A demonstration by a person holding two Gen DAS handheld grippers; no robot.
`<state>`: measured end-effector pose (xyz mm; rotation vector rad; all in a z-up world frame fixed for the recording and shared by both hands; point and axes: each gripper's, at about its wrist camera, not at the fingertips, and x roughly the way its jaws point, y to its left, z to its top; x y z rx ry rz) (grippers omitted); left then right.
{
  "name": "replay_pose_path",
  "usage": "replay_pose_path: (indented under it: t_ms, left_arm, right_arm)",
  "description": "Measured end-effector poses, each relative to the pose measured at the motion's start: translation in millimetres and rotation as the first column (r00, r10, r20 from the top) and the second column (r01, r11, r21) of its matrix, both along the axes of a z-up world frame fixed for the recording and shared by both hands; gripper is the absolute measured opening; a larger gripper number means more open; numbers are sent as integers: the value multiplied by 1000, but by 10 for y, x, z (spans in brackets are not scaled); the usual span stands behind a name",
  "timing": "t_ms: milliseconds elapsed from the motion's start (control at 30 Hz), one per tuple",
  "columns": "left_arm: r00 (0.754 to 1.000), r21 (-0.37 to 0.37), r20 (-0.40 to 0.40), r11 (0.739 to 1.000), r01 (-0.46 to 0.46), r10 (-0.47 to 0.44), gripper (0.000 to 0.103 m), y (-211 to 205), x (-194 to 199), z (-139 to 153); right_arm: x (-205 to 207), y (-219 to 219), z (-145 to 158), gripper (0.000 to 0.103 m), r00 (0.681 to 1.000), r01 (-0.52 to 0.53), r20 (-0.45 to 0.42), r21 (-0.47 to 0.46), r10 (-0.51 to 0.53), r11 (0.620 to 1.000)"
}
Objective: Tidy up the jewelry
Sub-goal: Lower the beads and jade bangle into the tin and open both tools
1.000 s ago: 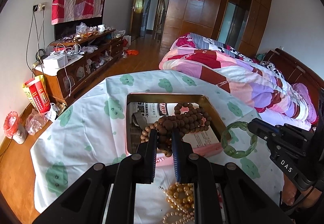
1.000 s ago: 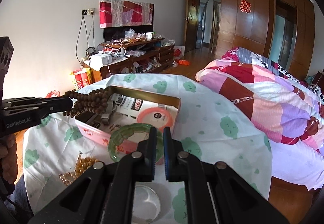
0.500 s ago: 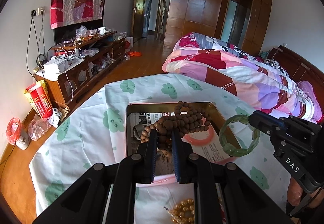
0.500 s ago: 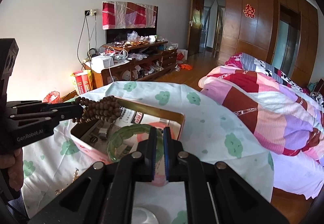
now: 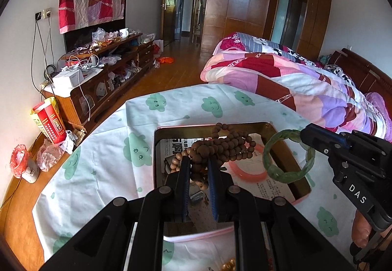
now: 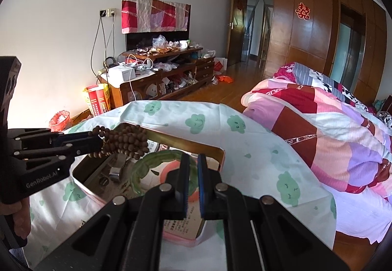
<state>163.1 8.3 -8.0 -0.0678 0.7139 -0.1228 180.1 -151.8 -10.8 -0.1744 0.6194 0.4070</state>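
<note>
Hanging over the open tin box (image 5: 156,148), both pieces of jewelry sit above their likely destination, which explains why each gripper points down toward it. The left gripper (image 5: 198,165) is clenched on a bunched strand of brown wooden beads (image 5: 218,146), pinching it in the middle so the loops dangle to either side over the box's paper-lined floor instead of trailing across the cloud-print tablecloth (image 5: 103,168). The right gripper (image 6: 193,160) is clamped on the rim of a green bangle (image 6: 147,165); gripping one edge lets the ring hang free, visible in the left wrist view as a full hoop above the box's right wall. A pink bangle (image 5: 247,173) already lies flat inside, along with some small metal pieces, so the box appears to serve as the collecting place. Judging by this, lowering and releasing come next, and the beads could snag the green bangle, since the two are held near each other.
</note>
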Motion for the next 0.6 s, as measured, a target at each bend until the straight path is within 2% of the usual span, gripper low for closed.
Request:
replay_pose_path:
  t_ms: [367,600]
  left_arm:
    - [999,18,-32,1000,-2,3,14,-5,143,-119]
    - [999,31,-38,1000,-3,4,14,-11,213,-159]
  right_arm:
    - [223,124,-217,8,998,-8,-56,-27,6,1000]
    - [285,181,-281,9,998,-14,-63,-43,11,999]
